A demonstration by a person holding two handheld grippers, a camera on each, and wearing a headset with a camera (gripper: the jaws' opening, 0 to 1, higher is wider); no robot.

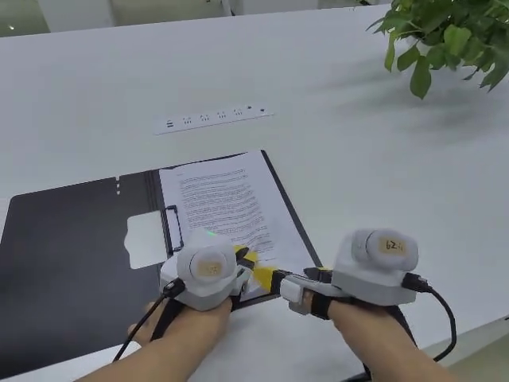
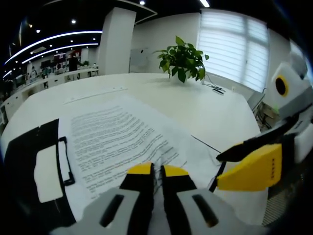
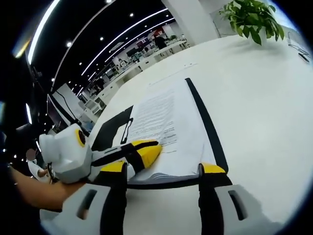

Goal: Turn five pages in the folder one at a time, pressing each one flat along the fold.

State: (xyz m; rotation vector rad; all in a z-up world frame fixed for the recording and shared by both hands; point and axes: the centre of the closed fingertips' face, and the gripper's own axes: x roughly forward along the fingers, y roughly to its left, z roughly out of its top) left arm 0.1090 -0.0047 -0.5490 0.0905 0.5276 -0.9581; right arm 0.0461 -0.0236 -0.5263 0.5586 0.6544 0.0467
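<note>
Open folder [image 1: 71, 255] lies near the desk's [image 1: 358, 143] front edge. Left tool [image 2: 157, 171] has jaws together on the page's [image 1: 223, 199] near edge. Right tool [image 3: 164, 171] has jaws wide apart at the folder's near edge.

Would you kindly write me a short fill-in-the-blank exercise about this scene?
The folder is ___ in colour. The page lies on its ___ half in the head view. The right gripper has its jaws ___. A leafy ___ stands at the table's far right.
Missing: black; right; open; plant.
</note>
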